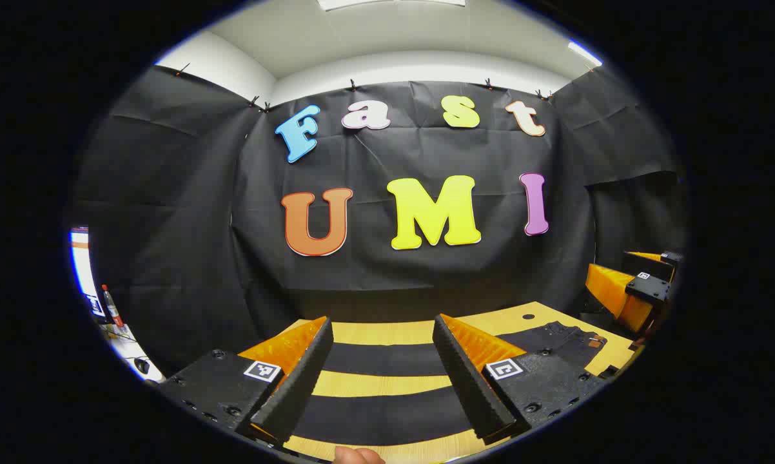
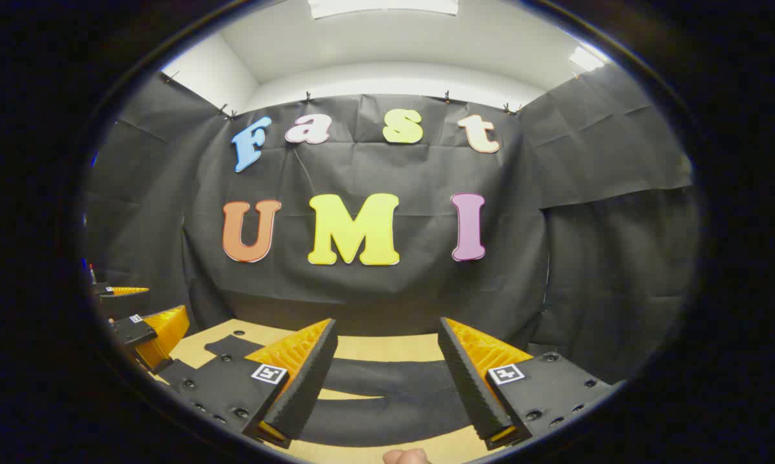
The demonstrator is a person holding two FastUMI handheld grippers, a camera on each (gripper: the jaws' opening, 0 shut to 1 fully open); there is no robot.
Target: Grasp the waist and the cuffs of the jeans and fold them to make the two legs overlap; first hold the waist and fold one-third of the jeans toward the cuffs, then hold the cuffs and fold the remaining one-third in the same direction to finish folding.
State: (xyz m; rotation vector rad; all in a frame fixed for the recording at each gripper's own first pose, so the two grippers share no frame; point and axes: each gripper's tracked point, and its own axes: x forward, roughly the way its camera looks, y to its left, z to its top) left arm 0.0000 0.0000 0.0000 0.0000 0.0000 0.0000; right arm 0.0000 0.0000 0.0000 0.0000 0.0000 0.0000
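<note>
left gripper (image 1: 387, 374) spread wide, empty | right gripper (image 2: 387, 380) likewise | jeans (image 1: 387, 361) flat on table (image 1: 381, 332) | tip: pinch waist and cuffs squarely

Light wooden table (image 1: 387, 332) under dark jeans (image 1: 558, 340) spread flat.

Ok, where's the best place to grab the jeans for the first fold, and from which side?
Take the waist, the end with the brown patch, at its outer edge. The jeans lie flat on the table with the two legs apart, so come in low from beyond the waist end, probably slipping one finger under the band.
</note>
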